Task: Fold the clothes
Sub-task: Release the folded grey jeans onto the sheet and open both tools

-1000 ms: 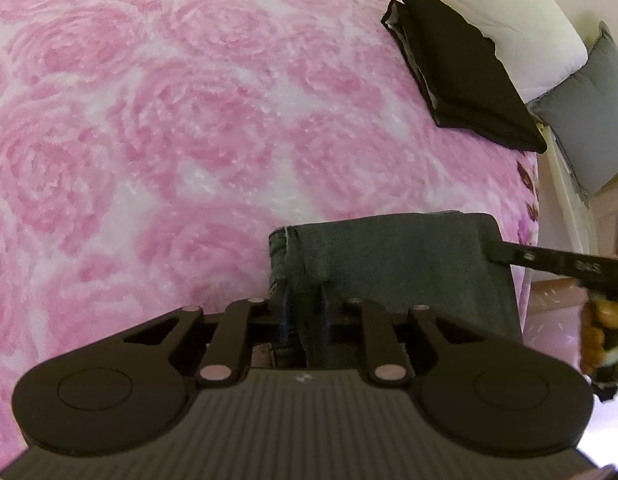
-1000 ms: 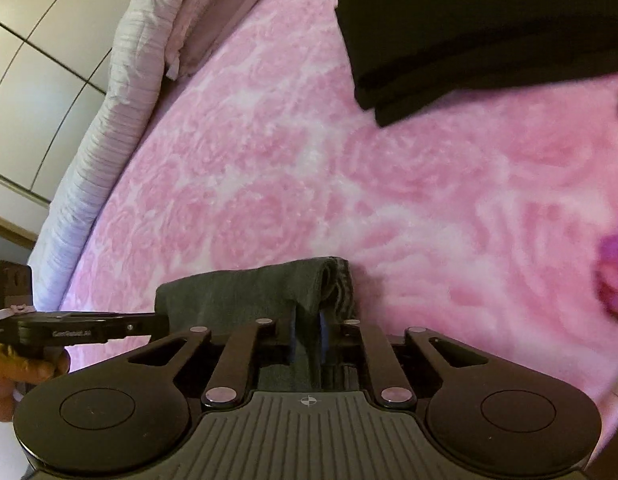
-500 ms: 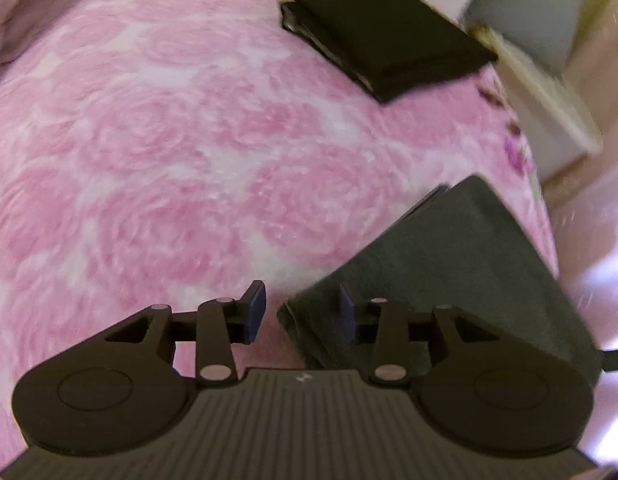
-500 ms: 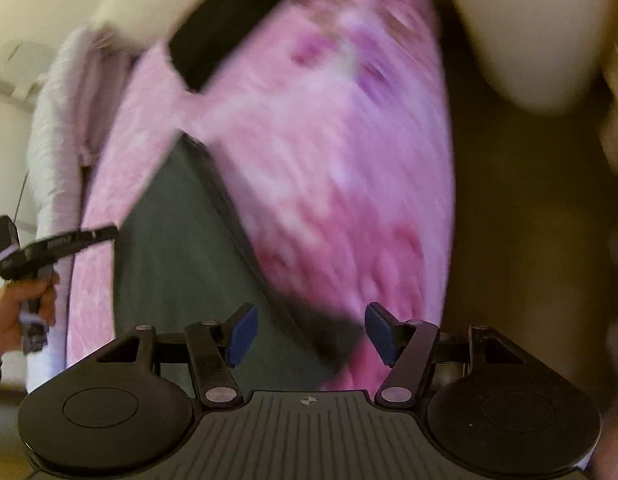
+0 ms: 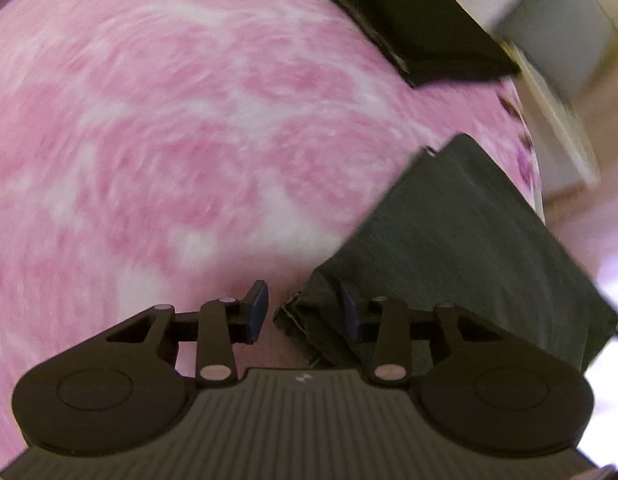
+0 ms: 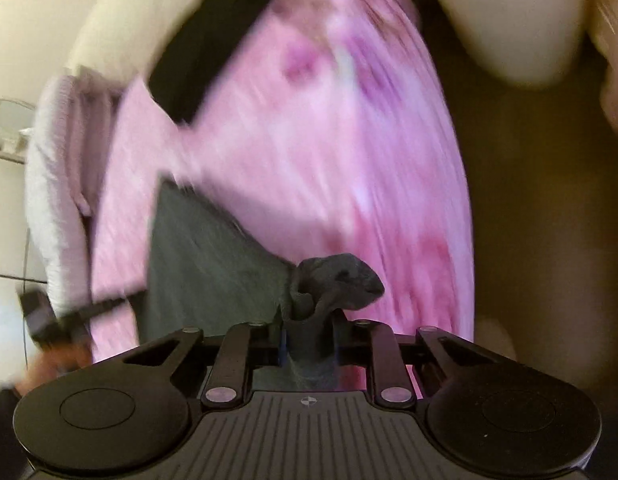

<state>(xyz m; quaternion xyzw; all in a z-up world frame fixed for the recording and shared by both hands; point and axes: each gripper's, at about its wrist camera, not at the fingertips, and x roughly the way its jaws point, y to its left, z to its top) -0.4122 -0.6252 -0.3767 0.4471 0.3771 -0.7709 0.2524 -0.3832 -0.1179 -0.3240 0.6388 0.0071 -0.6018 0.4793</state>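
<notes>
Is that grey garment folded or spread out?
Folded: the grey garment shows stacked layers at its corner. The right gripper pinches one bunched corner.

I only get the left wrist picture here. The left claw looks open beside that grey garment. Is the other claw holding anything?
Observer: Yes. The right claw is shut on a bunched corner of the grey garment.
Operator: Does any cloth stick out past it?
Observer: A crumpled wad pokes up beyond its fingertips.
Operator: Anything on that side I miss?
Observer: A ribbed white duvet lies along the far edge of the pink floral bedspread.
</notes>
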